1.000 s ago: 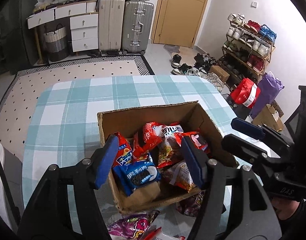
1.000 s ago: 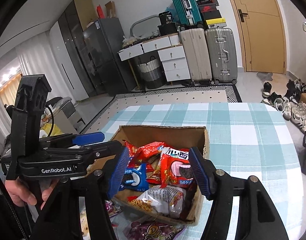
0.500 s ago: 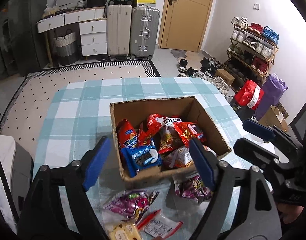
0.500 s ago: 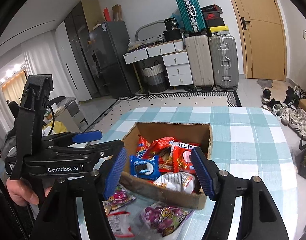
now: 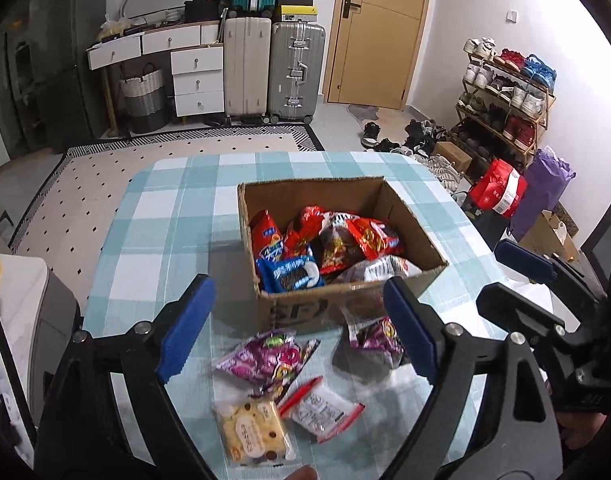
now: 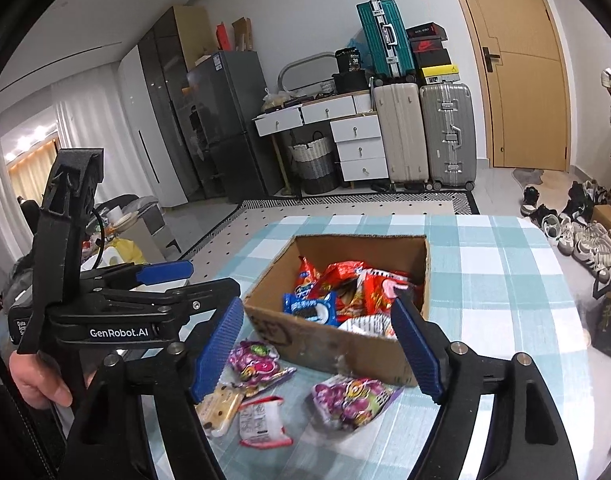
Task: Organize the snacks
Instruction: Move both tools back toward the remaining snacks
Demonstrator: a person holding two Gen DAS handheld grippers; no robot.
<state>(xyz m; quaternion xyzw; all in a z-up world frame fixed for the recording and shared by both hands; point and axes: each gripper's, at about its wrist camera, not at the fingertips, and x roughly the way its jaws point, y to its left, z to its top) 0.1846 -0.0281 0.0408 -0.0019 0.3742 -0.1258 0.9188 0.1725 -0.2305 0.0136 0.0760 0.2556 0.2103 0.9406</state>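
A cardboard box (image 5: 345, 308) (image 6: 325, 344) stands on the checked table, holding a blue cookie pack (image 5: 293, 274) and several red snack bags (image 5: 373, 236). In front of it lie two purple packets (image 5: 269, 356) (image 5: 373, 336), a yellow cake packet (image 5: 251, 432) and a white-and-red packet (image 5: 321, 408). My left gripper (image 5: 298, 283) hovers above these loose packets, its jaws opening with nothing between them. My right gripper (image 6: 317, 304) is beside it on the right, level with the box front. Its jaws are opening too, and nothing is between them.
The table (image 5: 165, 220) carries a teal checked cloth, bare left of and behind the box. Red and purple bags (image 5: 501, 192) and a shoe rack (image 5: 505, 92) stand to the right. Suitcases (image 5: 297, 68), drawers and a door line the far wall.
Both grippers have drawn back from over the box toward the table's near edge and their jaws have widened. The loose packets in front of the box have come into view.
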